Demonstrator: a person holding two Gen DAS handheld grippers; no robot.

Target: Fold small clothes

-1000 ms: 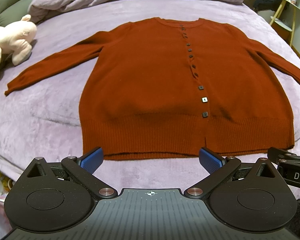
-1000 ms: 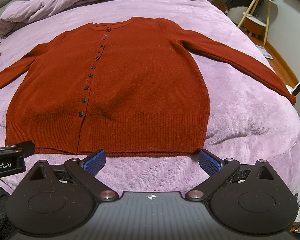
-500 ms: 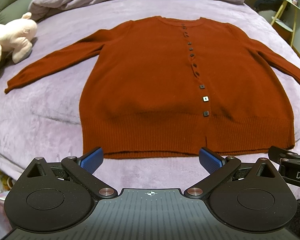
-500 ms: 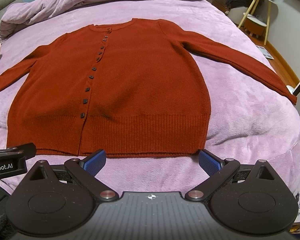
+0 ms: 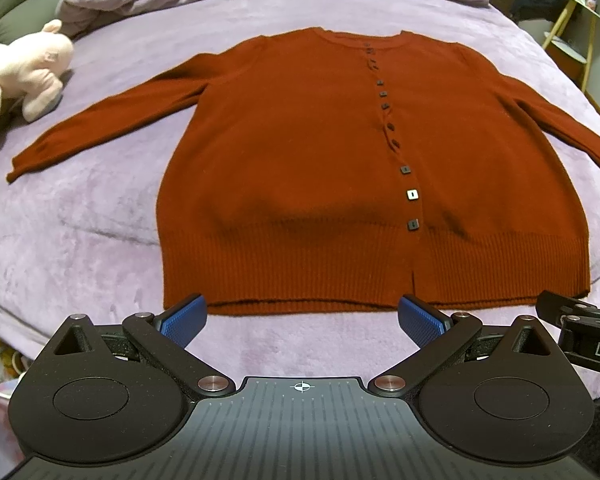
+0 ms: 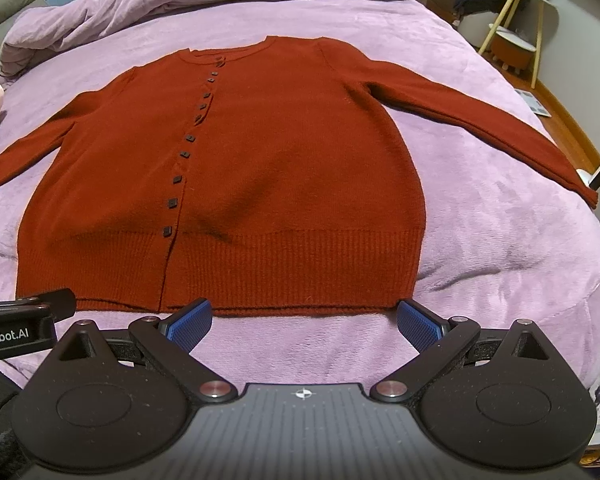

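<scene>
The rust-red knit cardigan (image 5: 300, 168) looks soft, limp and light on the bed (image 5: 80, 216). Its cuffs or ribbed hem (image 6: 260, 276) offer the best pinch. Both the left hand-held gripper (image 5: 302, 318) and the right hand-held gripper (image 6: 304, 318) are spread wide and empty.

"nRobot.AI" on the left gripper (image 6: 18, 330)

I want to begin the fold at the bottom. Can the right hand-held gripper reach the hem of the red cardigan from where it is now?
Probably yes. The right hand-held gripper is open just before the cardigan hem, with only bare purple bedcover between them.
</scene>
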